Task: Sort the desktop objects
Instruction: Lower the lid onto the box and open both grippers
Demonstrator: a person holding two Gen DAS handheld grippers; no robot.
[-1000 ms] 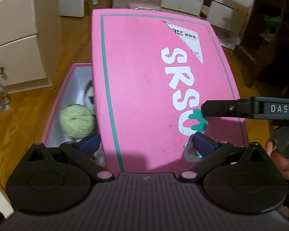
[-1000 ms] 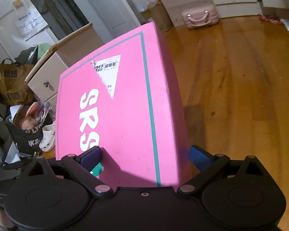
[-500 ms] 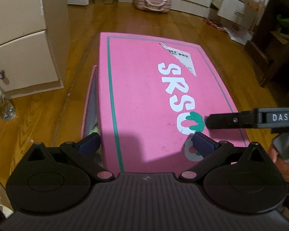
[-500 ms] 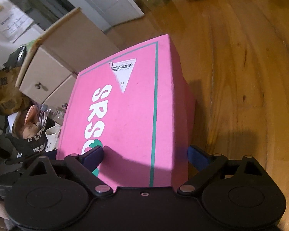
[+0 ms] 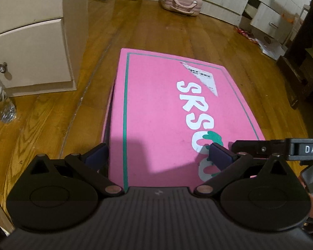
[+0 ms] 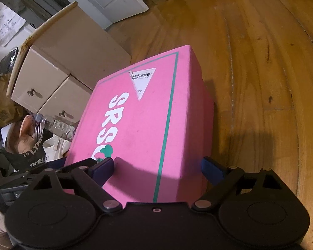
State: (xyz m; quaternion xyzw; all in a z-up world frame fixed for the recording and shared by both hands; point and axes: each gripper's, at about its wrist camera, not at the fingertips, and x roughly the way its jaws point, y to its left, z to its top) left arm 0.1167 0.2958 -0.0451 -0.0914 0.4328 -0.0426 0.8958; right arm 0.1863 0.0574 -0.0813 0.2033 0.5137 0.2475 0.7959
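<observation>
Wooden floor carries the pink box [image 5: 169,112], its lid [image 6: 139,129] down, long axis running away from both tools. Left tool [image 5: 158,154] and right tool [image 6: 158,167], each wide, straddle the lid's near corners, right jaws lately narrowing.

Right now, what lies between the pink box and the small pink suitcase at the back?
Only bare wooden floor lies between the pink box and the suitcase; the left wrist view shows it.
</observation>
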